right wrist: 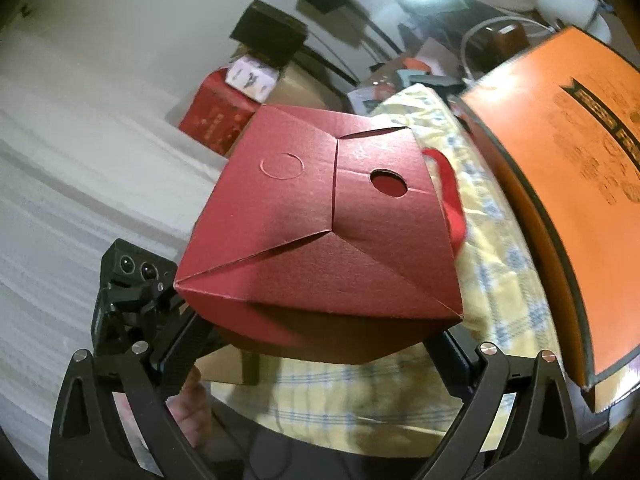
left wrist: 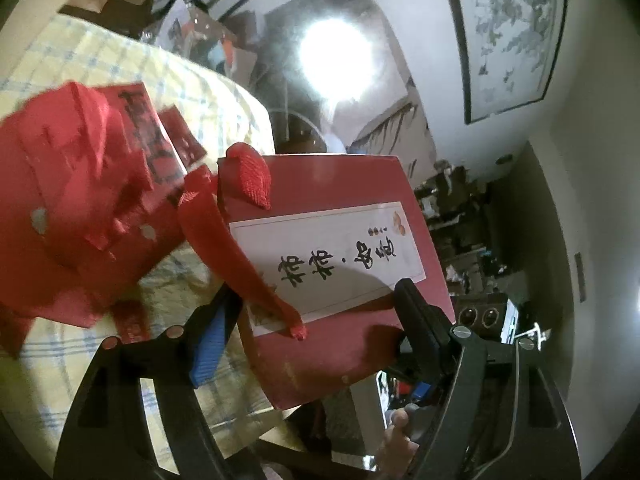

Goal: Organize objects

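- I hold a dark red cardboard gift box (left wrist: 344,248) between both grippers, lifted clear of the table with the yellow-and-blue checked cloth (left wrist: 132,64).
- In the left wrist view the left gripper (left wrist: 308,332) has one finger with a blue pad (left wrist: 208,352) on the box's left side and a black finger (left wrist: 420,320) pressed on its right edge; the jaws stand wide but clamp the box.
- The box face toward that camera carries a white label with black brush calligraphy (left wrist: 332,260).
- A red fabric ribbon handle (left wrist: 244,240) loops across the label, with its knotted end (left wrist: 250,176) at the box's top corner.
- To the left of the box, a heap of red packaging (left wrist: 80,184) lies on the cloth, blurred.
- In the right wrist view the right gripper (right wrist: 320,344) has its fingers either side of the box's lower part; the box hides the pads, so I cannot tell whether they press on it.
- That camera sees the box's folded bottom flaps (right wrist: 320,216), with one round cut-out hole (right wrist: 388,182) and one scored circle (right wrist: 282,165).
- A large flat orange box with dark edging (right wrist: 560,200) rests tilted on the table at the right, near the red box but apart from it.
- A framed ink painting (left wrist: 512,36) hangs on the wall behind.
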